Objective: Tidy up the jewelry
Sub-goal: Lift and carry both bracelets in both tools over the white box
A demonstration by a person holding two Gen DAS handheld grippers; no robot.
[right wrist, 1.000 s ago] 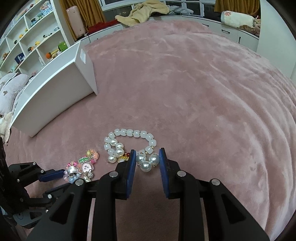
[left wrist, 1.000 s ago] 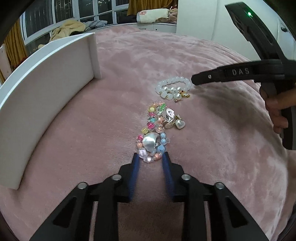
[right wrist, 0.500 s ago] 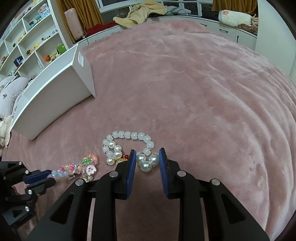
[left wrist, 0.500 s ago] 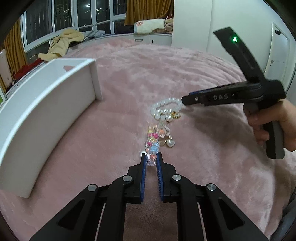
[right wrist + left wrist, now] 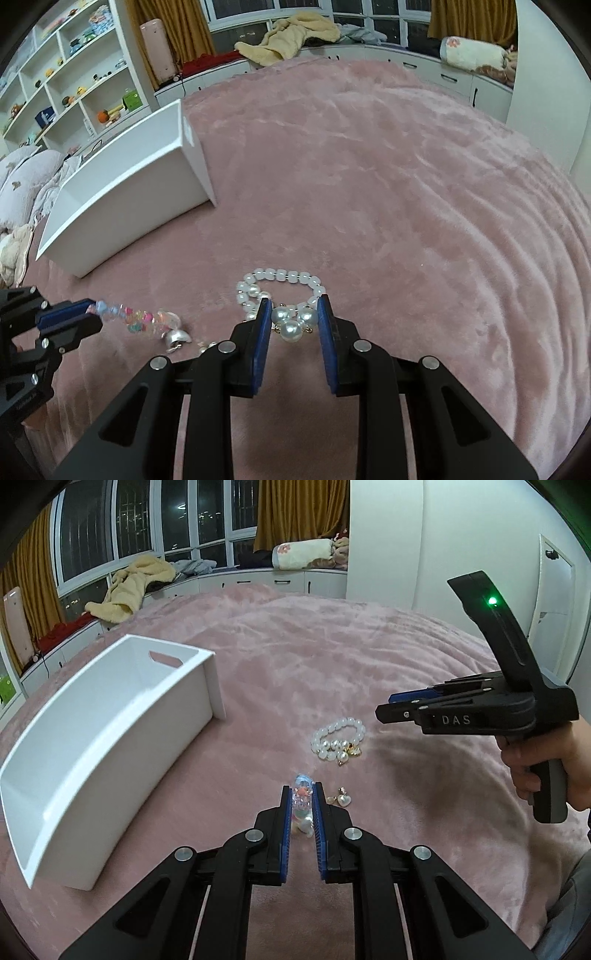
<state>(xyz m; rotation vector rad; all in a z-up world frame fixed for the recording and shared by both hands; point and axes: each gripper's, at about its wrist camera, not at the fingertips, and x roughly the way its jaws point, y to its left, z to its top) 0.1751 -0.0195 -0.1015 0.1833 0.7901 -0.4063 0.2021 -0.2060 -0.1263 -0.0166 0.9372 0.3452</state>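
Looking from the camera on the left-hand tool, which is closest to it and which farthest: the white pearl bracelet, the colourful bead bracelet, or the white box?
1. Colourful bead bracelet: pinched in the left gripper, nearest.
2. White pearl bracelet: ahead, slightly right, on the pink blanket.
3. White box: off to the left; its near end looks about as close as the pearls, so hard to rank.

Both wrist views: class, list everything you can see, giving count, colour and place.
blanket: one, pink, covering the bed
box: one, white, open-topped, on blanket at left
bead bracelet: one, multicoloured, clamped at one end, trailing towards blanket
pearl bracelet: one, white, lying on blanket
shelves: one unit, white, far left
left gripper: one, black, blue pads, jaws have just been closing, shut on bead bracelet
right gripper: one, black, blue pads, jaws apart above pearl bracelet, holding nothing
hand: one, around right gripper's handle
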